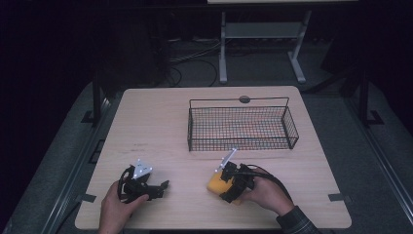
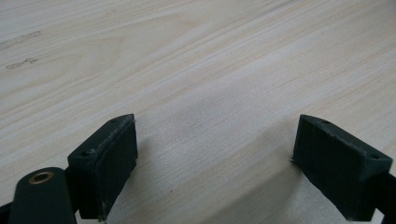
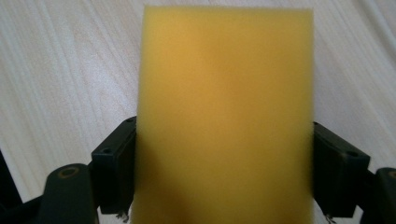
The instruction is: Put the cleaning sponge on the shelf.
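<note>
Grasping sponge [image 3: 226,116] with right gripper [image 1: 225,181] at lower centre, left gripper [image 2: 215,154] released; next, lifting toward basket [image 1: 242,141].

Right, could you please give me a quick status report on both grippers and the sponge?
Left gripper open over bare table. Right gripper shut on yellow sponge. Wire basket beyond, path clear.

The wire basket [image 1: 242,123] stands on the far right part of the table [image 1: 156,126], blocking low passage there. The left half and near edge lie open. The basket appears empty, though its mesh obscures the floor.
</note>
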{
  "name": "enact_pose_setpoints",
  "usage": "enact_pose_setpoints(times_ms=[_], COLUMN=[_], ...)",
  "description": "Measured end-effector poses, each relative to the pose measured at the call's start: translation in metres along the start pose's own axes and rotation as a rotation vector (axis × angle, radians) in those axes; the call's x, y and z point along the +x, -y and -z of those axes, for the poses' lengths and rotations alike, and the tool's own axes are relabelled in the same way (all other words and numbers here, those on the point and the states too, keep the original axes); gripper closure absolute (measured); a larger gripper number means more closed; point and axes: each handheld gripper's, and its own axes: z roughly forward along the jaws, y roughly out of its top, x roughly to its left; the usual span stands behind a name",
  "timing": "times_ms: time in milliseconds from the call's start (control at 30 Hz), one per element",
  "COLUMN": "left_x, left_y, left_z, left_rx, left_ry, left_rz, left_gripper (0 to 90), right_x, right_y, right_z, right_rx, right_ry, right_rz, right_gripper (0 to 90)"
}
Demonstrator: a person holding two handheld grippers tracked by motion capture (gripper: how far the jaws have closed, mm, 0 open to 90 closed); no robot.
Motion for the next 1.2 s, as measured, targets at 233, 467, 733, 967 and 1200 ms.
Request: enact_pose_setpoints(times_ms=[233, 467, 733, 967, 1200], left_x=[0.0, 0.0, 0.0, 0.0, 0.0], left_y=[0.0, 0.0, 0.0, 0.0, 0.0], left_z=[0.0, 0.0, 0.0, 0.0, 0.0], left_rx=[0.0, 0.0, 0.0, 0.0, 0.0], left_ry=[0.001, 0.001, 0.001, 0.001, 0.001], left_rz=[0.0, 0.0, 0.0, 0.001, 0.0], left_gripper=[12.9, 12.9, 12.9, 12.9, 12.9], right_x=[-0.003, -0.007, -0.012, -0.016, -0.02], right_y=[0.002, 0.003, 0.006, 0.009, 0.01], right_z=[0.007, 0.017, 0.029, 0.037, 0.045], right_rx=[-0.002, -0.012, -0.027, -0.027, -0.032], right_ry=[0.001, 0.006, 0.01, 0.019, 0.03], right_rz=[-0.007, -0.023, -0.046, -0.057, -0.068], right_gripper=[22.3, 22.4, 22.4, 22.4, 22.5])
